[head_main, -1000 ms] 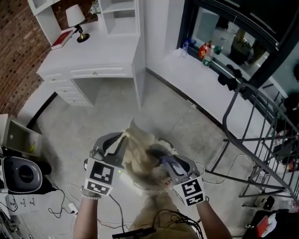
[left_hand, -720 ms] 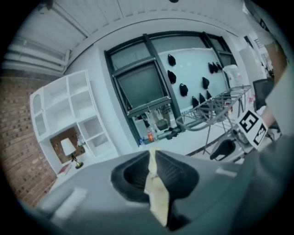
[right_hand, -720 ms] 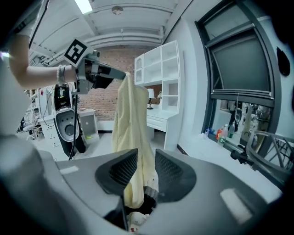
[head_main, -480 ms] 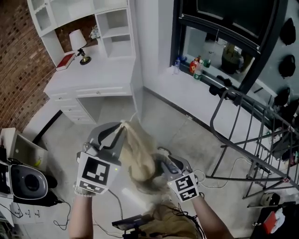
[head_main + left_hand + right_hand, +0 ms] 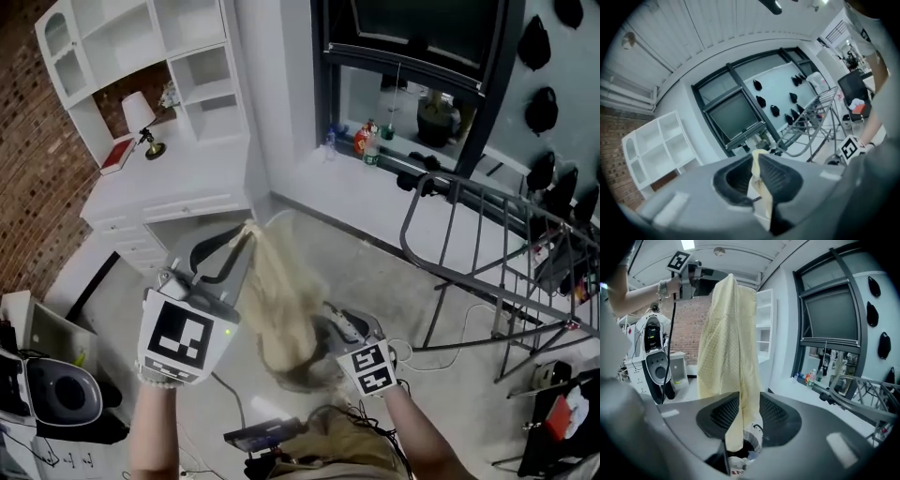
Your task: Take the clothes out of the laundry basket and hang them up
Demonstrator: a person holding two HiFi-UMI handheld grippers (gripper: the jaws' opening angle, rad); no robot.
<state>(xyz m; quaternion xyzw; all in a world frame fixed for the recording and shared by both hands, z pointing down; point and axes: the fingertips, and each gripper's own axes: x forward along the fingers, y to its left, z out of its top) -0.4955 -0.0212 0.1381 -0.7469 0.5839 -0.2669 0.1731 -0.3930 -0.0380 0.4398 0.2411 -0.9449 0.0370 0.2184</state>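
Head view: a yellow garment [image 5: 279, 300] hangs between both grippers, short of the drying rack [image 5: 511, 202].
To do this step well, I judge the left gripper [image 5: 246, 232] should hold its pinch high so the hem clears the floor, while the right gripper [image 5: 325, 330] runs down the cloth to smooth out the bunching. Both can then carry it toward the rack at 3 o'clock and lay it over a bar. Left jaws stand nearly together, clamped on the garment's top edge, which pokes up between the pads in the left gripper view. Right jaws stand partway apart around the lower, gathered part. In the right gripper view the cloth drops from 12 o'clock straight through the gap and fills it, touching both pads.
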